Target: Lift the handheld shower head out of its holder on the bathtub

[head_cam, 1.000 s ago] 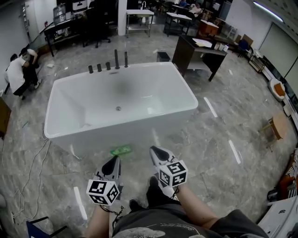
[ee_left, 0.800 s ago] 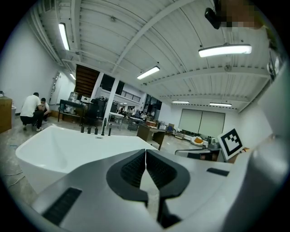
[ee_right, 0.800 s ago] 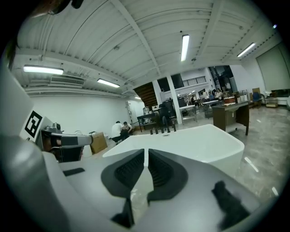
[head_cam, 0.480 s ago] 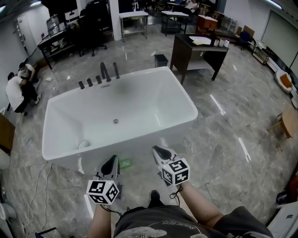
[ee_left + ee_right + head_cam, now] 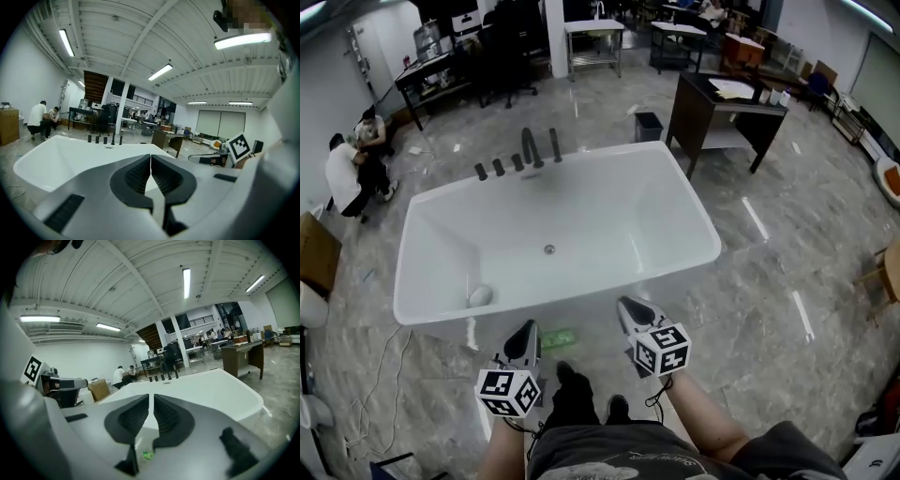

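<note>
A white bathtub stands ahead of me on the marble floor. On its far rim is a row of black fittings: three short knobs and two taller pieces. The handheld shower head appears to be one of the tall ones, upright in its holder. The fittings show small and far in the left gripper view and the right gripper view. My left gripper and right gripper hover just short of the tub's near rim. Both are shut and empty, far from the fittings.
A green scrap lies on the floor by the tub's near wall. A pale round object rests inside the tub. A dark desk and a black bin stand beyond. Two people crouch at the left.
I have walked toward the tub, so both grippers are now close to its near rim. The green scrap now lies between them. Both stay shut.
</note>
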The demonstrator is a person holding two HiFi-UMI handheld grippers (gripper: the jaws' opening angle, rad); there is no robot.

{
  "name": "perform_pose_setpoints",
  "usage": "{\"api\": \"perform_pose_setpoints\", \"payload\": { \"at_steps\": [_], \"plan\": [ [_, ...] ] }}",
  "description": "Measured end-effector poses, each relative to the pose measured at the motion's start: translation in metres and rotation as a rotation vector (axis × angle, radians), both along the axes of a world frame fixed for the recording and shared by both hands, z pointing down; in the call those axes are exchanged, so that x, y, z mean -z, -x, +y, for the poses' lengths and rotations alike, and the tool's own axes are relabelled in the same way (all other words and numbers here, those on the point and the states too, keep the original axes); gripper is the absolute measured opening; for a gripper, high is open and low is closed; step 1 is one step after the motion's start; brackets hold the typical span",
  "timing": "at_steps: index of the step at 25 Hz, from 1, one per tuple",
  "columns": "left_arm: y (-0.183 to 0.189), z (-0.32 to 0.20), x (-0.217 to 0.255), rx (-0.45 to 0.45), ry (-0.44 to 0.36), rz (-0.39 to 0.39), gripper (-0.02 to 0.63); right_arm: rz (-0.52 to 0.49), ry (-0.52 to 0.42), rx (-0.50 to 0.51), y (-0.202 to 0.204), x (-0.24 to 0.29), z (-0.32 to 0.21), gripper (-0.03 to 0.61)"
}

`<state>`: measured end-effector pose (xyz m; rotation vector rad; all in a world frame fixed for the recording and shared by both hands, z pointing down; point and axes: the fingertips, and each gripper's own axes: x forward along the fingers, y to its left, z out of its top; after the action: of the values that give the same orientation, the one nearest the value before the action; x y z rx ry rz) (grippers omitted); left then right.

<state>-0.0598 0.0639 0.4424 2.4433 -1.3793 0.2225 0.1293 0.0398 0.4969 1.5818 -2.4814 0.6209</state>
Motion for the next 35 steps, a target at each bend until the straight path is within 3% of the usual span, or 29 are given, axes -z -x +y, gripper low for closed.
{"api": "perform_pose_setpoints", "payload": {
  "at_steps": [14, 22, 26, 35],
  "plan": [
    [0.073, -0.174, -0.024, -0.018, 0.032, 0.052, 0.015, 0.055, 0.022, -0.111, 0.05, -0.002, -0.169, 0.041],
    [0.1, -0.237, -0.026, -0.037, 0.032, 0.076, 0.015, 0.081, 0.067, -0.12, 0.079, -0.02, -0.233, 0.044],
    [0.104, -0.262, -0.035, -0.011, 0.046, 0.068, 0.015, 0.088, 0.08, -0.088, 0.08, -0.029, -0.27, 0.128],
    [0.088, -0.355, -0.05, 0.074, 0.083, 0.047, 0.015, 0.079, 0.089, -0.016, 0.072, -0.05, -0.402, 0.218]
  ]
}}
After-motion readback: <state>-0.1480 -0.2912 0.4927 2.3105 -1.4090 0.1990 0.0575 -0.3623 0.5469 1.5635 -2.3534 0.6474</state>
